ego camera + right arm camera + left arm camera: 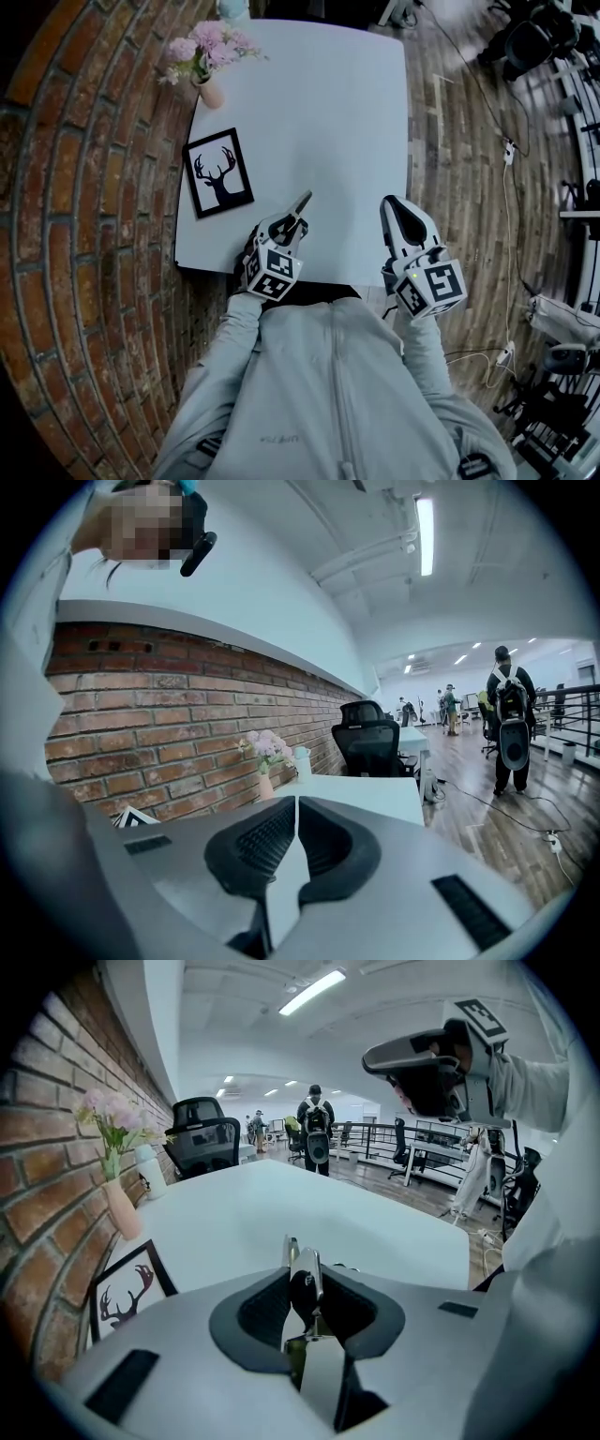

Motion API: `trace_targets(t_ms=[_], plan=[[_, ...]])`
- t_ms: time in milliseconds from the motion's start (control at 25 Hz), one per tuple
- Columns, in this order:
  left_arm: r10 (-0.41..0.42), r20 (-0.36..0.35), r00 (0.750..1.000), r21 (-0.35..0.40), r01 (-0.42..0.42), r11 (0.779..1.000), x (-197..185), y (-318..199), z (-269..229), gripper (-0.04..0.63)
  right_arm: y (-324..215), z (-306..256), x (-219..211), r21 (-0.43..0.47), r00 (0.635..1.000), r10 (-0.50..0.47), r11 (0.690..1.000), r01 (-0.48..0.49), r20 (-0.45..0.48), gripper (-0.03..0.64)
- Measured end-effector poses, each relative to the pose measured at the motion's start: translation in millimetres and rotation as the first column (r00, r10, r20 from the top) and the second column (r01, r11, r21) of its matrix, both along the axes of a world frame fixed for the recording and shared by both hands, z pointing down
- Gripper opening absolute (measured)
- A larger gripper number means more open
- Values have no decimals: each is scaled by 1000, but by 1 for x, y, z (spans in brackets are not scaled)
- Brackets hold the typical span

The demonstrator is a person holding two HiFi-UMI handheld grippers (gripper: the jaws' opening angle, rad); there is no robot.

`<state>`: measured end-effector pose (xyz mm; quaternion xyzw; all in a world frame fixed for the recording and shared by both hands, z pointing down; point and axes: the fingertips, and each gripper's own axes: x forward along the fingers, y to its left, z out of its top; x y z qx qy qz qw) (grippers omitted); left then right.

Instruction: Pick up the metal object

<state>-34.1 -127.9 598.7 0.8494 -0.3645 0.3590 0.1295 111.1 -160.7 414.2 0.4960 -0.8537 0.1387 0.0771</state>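
**Head view:** left gripper (284, 225) sat just down-right of the framed deer picture (218, 173), over the near part of the white table (319, 112). Its jaws were pinched narrow on the metal object (301, 203). The object's long axis ran in line with the jaws, with the free end poking out past the tips, pointing away from the person and away from the picture. Right gripper (401, 214) was farther out on the same side of the picture, well apart from the object, so the left was clearly the nearer one.

**Left gripper view:** pads closed on the metal object (296, 1258), which sat centred in the left gripper (304, 1290) with its slim tip ahead of the fingertips. The picture (127, 1293) showed low on the left. Whether the object was clear of the table I couldn't tell, but the grip looked square, so my read is a straight lift was all that was left.

**Right gripper view:** right gripper (295, 832) had its jaws together with nothing between them. A corner of the picture (133, 817) showed at far left.
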Motion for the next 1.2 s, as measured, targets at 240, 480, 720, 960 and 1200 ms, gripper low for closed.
trace_targets(t_ms=[240, 480, 720, 960, 1200], plan=[[-21, -24, 999, 32, 21, 999, -4, -8, -17, 104, -2, -7, -1, 19, 1000, 5, 1000, -5, 7, 26], [-31, -58, 998, 93, 37, 995, -7, -22, -45, 103, -4, -13, -1, 39, 1000, 19, 999, -20, 10, 26], [-42, -83, 996, 170, 56, 984, -13, -36, -81, 103, -5, -20, 0, 63, 1000, 25, 998, -26, 9, 26], [-73, -129, 989, 254, 104, 962, -23, -50, -124, 103, -11, -25, 3, 92, 999, 26, 996, -24, -20, 26], [-148, -265, 953, 291, 225, 930, -42, -56, -172, 102, -21, -30, 1, 122, 998, 1, 992, 7, -65, 26]])
